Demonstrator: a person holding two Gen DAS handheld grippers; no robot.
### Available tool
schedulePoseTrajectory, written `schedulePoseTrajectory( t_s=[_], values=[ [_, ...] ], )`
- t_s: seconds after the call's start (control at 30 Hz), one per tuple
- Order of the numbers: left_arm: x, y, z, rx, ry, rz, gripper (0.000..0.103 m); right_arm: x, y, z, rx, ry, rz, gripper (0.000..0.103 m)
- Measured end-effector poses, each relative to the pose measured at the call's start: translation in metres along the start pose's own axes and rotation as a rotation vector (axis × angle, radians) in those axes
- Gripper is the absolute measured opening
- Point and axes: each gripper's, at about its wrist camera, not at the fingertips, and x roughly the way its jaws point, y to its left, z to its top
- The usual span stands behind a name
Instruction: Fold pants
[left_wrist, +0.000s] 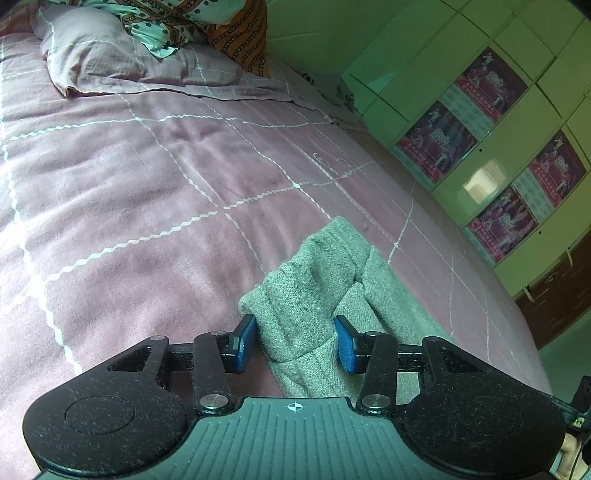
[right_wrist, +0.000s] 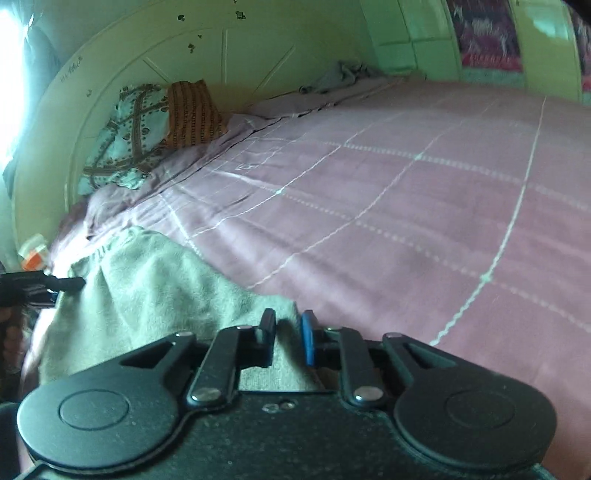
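Now we're at the grasp step: pants (left_wrist: 325, 295) bunched at the bed (left_wrist: 147, 206) edge. Left gripper (left_wrist: 295, 343) spread around a fold; right gripper (right_wrist: 289, 341) nearly pressed together on cloth. Next: pinch left, lift, spread flat.

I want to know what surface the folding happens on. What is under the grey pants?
The grey pants lie on a pink bedspread with white zigzag lines, which shows all around them. What is directly beneath the fabric is covered, so anything under it cannot be seen.
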Motion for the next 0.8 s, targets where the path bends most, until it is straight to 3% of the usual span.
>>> schedulePoseTrajectory(
  t_s=[0.2,0.37,0.4,0.43,0.47,0.53,0.6,0.63,0.7,0.77,0.8],
  values=[
    [0.001,0.002,-0.001,-0.005,-0.002,-0.011,0.045,-0.013,0.003,-0.01,-0.039,0.036,0.032,0.018],
    [0.002,0.002,0.0,-0.003,-0.001,-0.008,0.044,0.006,-0.01,-0.008,0.065,0.09,0.09,0.024],
    [0.003,0.001,0.0,0.005,-0.002,-0.02,0.036,0.012,-0.012,-0.006,0.093,0.086,0.082,0.021],
    [0.001,0.0,0.001,0.012,-0.007,-0.028,0.033,0.018,-0.013,-0.004,0.111,0.084,0.064,0.007],
    [-0.002,-0.002,0.004,0.015,-0.022,-0.035,0.03,0.024,-0.012,-0.003,0.111,0.081,0.048,0.004],
    [-0.013,-0.012,0.007,0.078,-0.071,-0.044,0.03,0.022,-0.003,0.007,0.091,0.026,0.002,0.003],
    [-0.003,-0.009,0.005,0.098,-0.023,0.011,0.03,0.01,-0.002,0.017,0.117,-0.059,-0.004,0.003],
    [0.005,0.0,0.005,0.045,0.009,0.012,0.032,0.015,-0.008,0.017,0.126,-0.049,-0.036,0.003],
    [0.008,0.014,0.006,-0.024,0.022,-0.025,0.04,0.042,-0.021,0.006,0.149,0.081,-0.11,0.003],
    [0.005,0.017,0.009,-0.028,0.036,-0.034,0.047,0.043,-0.023,0.002,0.168,0.057,-0.108,0.004],
    [0.002,0.016,0.011,-0.01,0.038,-0.03,0.055,0.04,-0.021,0.003,0.164,0.042,-0.131,0.006]
  ],
)
